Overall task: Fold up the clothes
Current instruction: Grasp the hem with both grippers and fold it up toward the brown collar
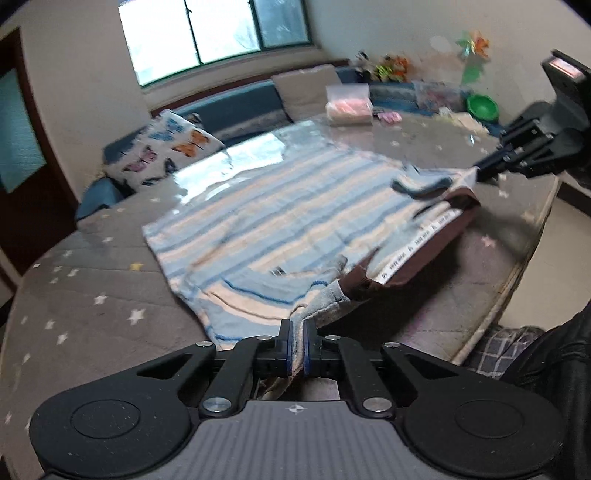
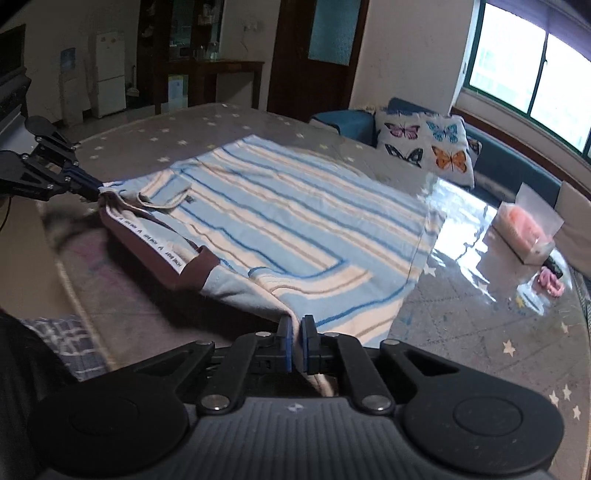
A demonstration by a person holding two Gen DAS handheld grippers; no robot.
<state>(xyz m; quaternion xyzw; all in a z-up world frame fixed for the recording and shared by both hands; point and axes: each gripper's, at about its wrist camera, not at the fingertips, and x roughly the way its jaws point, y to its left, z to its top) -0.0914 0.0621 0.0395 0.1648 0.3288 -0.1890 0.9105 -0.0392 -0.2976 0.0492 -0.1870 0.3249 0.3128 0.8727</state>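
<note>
Where the left gripper sits at the bottom centre of its own view, its jaws are pressed together on a corner of the striped garment, the cloth bunched between the blue pads. The right gripper, bottom centre of its view, pinches the opposite corner of the same near edge in the same way. Between the two corners the near edge hangs lifted off the tabletop, showing a brown waistband with a white printed strip along it. The rest of the garment, pale blue with cream and darker blue stripes, lies spread flat across the middle of the grey, star-patterned tabletop, running away toward the upper part of both views. A dark sleeve and checked cloth show at the lower right of the left view. Farther off on the tabletop, a clear bag with something pink rests near the far rim. Beyond it stand a butterfly cushion on a blue sofa and a bright window.
</note>
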